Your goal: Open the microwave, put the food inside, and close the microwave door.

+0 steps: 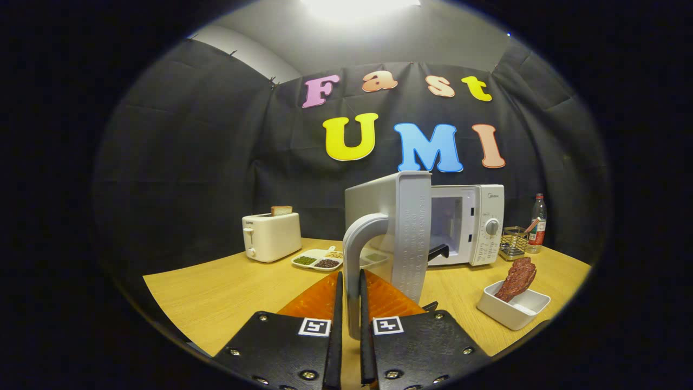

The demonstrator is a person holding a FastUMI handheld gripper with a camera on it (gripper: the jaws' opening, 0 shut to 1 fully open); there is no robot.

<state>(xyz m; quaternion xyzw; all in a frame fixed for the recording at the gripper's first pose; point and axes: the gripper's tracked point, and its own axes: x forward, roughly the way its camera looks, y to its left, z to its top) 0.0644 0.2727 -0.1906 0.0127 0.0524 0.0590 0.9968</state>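
The white microwave (468, 225) stands on the wooden table (216, 292) with its door (403, 227) swung wide open towards me, and the lit cavity shows behind it. My gripper (350, 295) is shut on the door's grey handle (357, 254), with one finger pressing each side of its lower end. The food, a reddish-brown slab of meat (517, 279), leans in a white rectangular dish (511, 309) to the right of the fingers, in front of the microwave.
A white toaster (270, 235) with a slice of bread stands at the back left. A divided plate of beans and grains (319, 260) lies beside it. Right of the microwave are a wire holder (513, 242) and a bottle (537, 223).
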